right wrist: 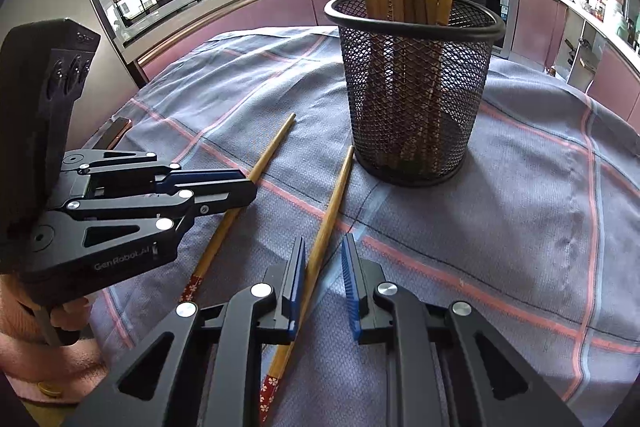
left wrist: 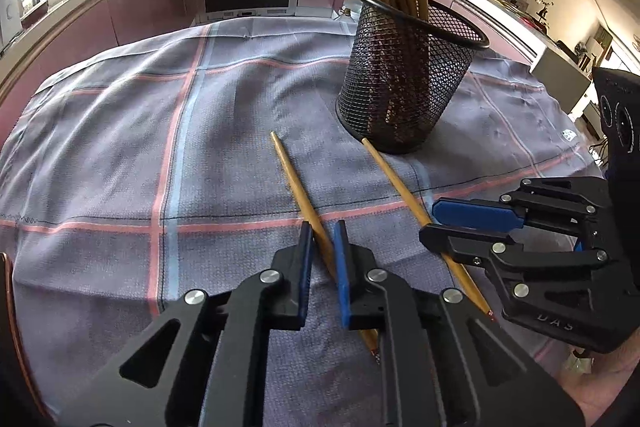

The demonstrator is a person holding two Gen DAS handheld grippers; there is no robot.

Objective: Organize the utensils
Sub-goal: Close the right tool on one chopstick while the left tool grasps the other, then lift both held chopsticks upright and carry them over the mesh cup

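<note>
Checked cloth point(left wrist: 120, 155): each hand-held gripper, L point(left wrist: 323, 227) & R point(right wrist: 322, 241), pinches its own chopstick point(left wrist: 294, 183) point(right wrist: 334, 195) w/ narrow jaws.

Left wrist camera sits low and close over the plaid cloth point(left wrist: 120, 155), looking down along its fingers toward the mesh holder point(left wrist: 404, 87) at one o'clock. Right wrist camera, equally near, faces that holder at twelve o'clock. Both share holder, cloth, two loose chopsticks point(right wrist: 328, 211).
</note>
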